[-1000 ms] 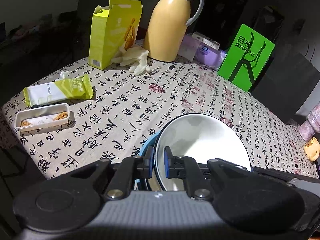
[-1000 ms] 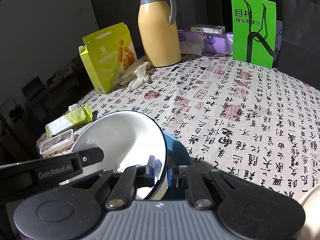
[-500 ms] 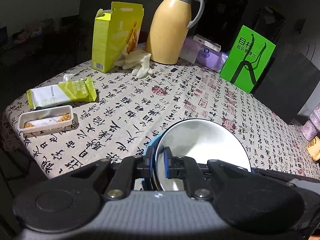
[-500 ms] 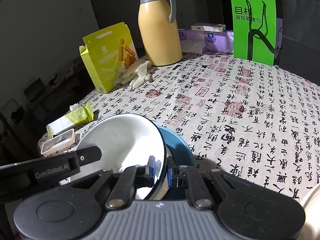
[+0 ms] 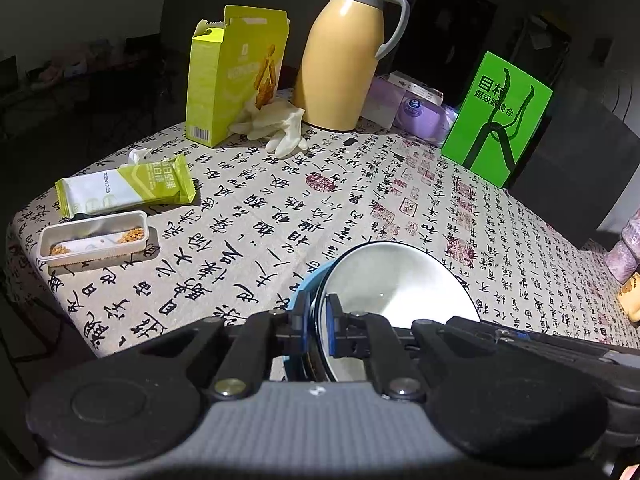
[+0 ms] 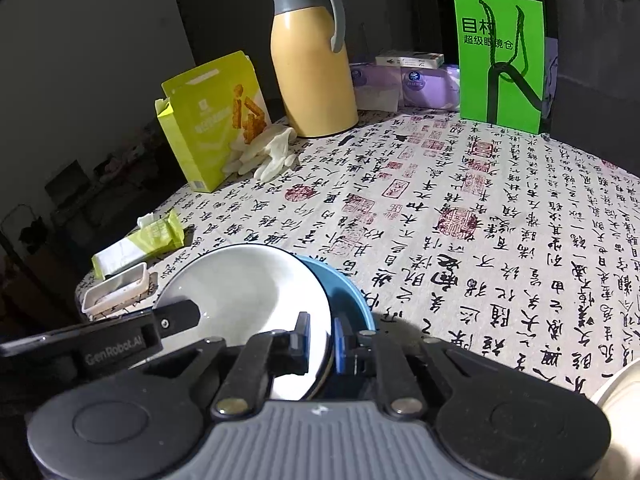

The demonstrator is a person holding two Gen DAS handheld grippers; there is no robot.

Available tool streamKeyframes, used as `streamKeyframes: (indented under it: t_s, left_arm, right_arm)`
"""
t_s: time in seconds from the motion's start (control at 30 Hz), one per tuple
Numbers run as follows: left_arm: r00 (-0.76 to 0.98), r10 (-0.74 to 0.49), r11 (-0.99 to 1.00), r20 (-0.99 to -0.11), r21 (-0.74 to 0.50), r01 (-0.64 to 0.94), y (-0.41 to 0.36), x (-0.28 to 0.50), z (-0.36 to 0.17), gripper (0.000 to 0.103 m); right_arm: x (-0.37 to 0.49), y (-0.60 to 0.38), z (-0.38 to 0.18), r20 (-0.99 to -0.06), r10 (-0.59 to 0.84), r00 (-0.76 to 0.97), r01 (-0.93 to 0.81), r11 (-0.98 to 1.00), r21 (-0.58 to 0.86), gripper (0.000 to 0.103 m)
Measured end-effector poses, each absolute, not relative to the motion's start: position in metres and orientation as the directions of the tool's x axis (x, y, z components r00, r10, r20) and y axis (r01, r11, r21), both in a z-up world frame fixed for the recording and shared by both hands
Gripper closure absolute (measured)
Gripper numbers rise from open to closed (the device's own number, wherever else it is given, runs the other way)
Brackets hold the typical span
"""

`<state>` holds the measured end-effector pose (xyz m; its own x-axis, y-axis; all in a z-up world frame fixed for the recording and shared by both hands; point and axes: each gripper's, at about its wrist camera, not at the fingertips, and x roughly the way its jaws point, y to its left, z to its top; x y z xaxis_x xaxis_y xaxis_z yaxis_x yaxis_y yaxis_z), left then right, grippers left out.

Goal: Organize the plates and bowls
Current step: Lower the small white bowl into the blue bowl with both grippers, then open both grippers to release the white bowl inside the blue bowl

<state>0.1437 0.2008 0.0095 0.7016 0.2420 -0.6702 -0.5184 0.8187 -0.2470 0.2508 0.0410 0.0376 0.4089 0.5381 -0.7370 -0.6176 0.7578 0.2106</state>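
Both jaws pinch white bowl [image 6: 248, 284] rim.

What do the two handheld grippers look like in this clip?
Both the left gripper and the right gripper have black linkage arms with silver pivot bolts, blue finger pads and a ribbed grey body. White "GenRobot.AI" lettering marks the left one's side.
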Motion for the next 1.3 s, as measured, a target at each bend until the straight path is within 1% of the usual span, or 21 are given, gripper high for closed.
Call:
streamKeyframes:
  t_s: [0.13, 0.3, 0.4, 0.6, 0.67, 0.73, 0.77, 0.8, 0.83, 0.87, 0.93, 0.97, 1.0, 1.03, 1.07, 1.1, 1.13, 1.23, 1.3]
  left_arm:
    - [0.7, 0.246, 0.824, -0.671, -0.236, -0.516, 0.2, 0.144, 0.01, 0.094]
    - [0.702, 0.224, 0.827, -0.676, -0.249, -0.504, 0.203, 0.145, 0.01, 0.093]
    - [0.709, 0.201, 0.821, -0.676, -0.278, -0.499, 0.207, 0.142, 0.012, 0.093]
    - [0.712, 0.205, 0.826, -0.672, -0.271, -0.494, 0.205, 0.141, 0.014, 0.093]
    - [0.715, 0.202, 0.824, -0.669, -0.278, -0.493, 0.205, 0.139, 0.015, 0.093]
    - [0.727, 0.2, 0.826, -0.657, -0.285, -0.486, 0.205, 0.135, 0.018, 0.087]
    - [0.733, 0.203, 0.827, -0.649, -0.287, -0.483, 0.205, 0.132, 0.02, 0.074]
    - [0.743, 0.206, 0.829, -0.637, -0.29, -0.478, 0.204, 0.129, 0.023, 0.056]
    - [0.754, 0.212, 0.833, -0.622, -0.289, -0.473, 0.203, 0.126, 0.026, 0.051]
    - [0.766, 0.218, 0.838, -0.605, -0.286, -0.465, 0.201, 0.122, 0.029, 0.045]
    - [0.791, 0.214, 0.847, -0.573, -0.295, -0.442, 0.199, 0.116, 0.034, 0.03]
    - [0.806, 0.207, 0.85, -0.555, -0.306, -0.429, 0.198, 0.112, 0.036, 0.015]
    - [0.821, 0.202, 0.853, -0.534, -0.316, -0.416, 0.198, 0.107, 0.037, 0.005]
    - [0.833, 0.202, 0.856, -0.516, -0.321, -0.406, 0.197, 0.103, 0.038, 0.001]
    - [0.845, 0.199, 0.86, -0.496, -0.325, -0.393, 0.196, 0.098, 0.039, 0.0]
    - [0.854, 0.197, 0.864, -0.482, -0.325, -0.383, 0.195, 0.095, 0.039, 0.0]
    - [0.862, 0.193, 0.869, -0.469, -0.326, -0.371, 0.194, 0.091, 0.039, 0.0]
    - [0.888, 0.177, 0.885, -0.425, -0.326, -0.332, 0.191, 0.078, 0.037, 0.0]
    - [0.896, 0.192, 0.893, -0.4, -0.307, -0.329, 0.187, 0.07, 0.035, 0.0]
  right_arm:
    - [0.249, 0.041, 0.038, -0.736, 0.528, 0.424, -0.619, 0.762, 0.19, 0.097]
    - [0.249, 0.04, 0.038, -0.734, 0.527, 0.428, -0.613, 0.766, 0.192, 0.098]
    - [0.249, 0.038, 0.04, -0.73, 0.529, 0.433, -0.61, 0.768, 0.195, 0.098]
    - [0.248, 0.039, 0.039, -0.73, 0.527, 0.436, -0.617, 0.765, 0.184, 0.098]
    - [0.249, 0.038, 0.04, -0.731, 0.535, 0.425, -0.617, 0.762, 0.199, 0.094]
    - [0.249, 0.034, 0.041, -0.729, 0.548, 0.411, -0.615, 0.757, 0.222, 0.089]
    - [0.248, 0.032, 0.042, -0.721, 0.558, 0.411, -0.619, 0.751, 0.23, 0.088]
    - [0.247, 0.03, 0.044, -0.713, 0.568, 0.411, -0.623, 0.746, 0.235, 0.085]
    - [0.245, 0.027, 0.047, -0.702, 0.581, 0.412, -0.628, 0.739, 0.243, 0.077]
    - [0.242, 0.023, 0.049, -0.69, 0.593, 0.415, -0.633, 0.733, 0.249, 0.071]
    - [0.237, 0.016, 0.055, -0.664, 0.611, 0.43, -0.639, 0.726, 0.254, 0.047]
    - [0.235, 0.012, 0.057, -0.65, 0.621, 0.438, -0.642, 0.722, 0.258, 0.043]
    - [0.232, 0.007, 0.058, -0.636, 0.632, 0.443, -0.646, 0.717, 0.262, 0.034]
    - [0.23, 0.003, 0.059, -0.625, 0.64, 0.447, -0.649, 0.713, 0.265, 0.023]
    - [0.227, -0.002, 0.06, -0.615, 0.645, 0.454, -0.652, 0.711, 0.265, 0.016]
    - [0.224, -0.007, 0.06, -0.604, 0.649, 0.463, -0.653, 0.71, 0.262, 0.007]
    - [0.221, -0.012, 0.059, -0.593, 0.652, 0.473, -0.655, 0.71, 0.259, 0.001]
    - [0.211, -0.027, 0.055, -0.58, 0.658, 0.481, -0.653, 0.71, 0.264, 0.0]
    - [0.205, -0.037, 0.052, -0.571, 0.667, 0.478, -0.653, 0.705, 0.277, 0.0]
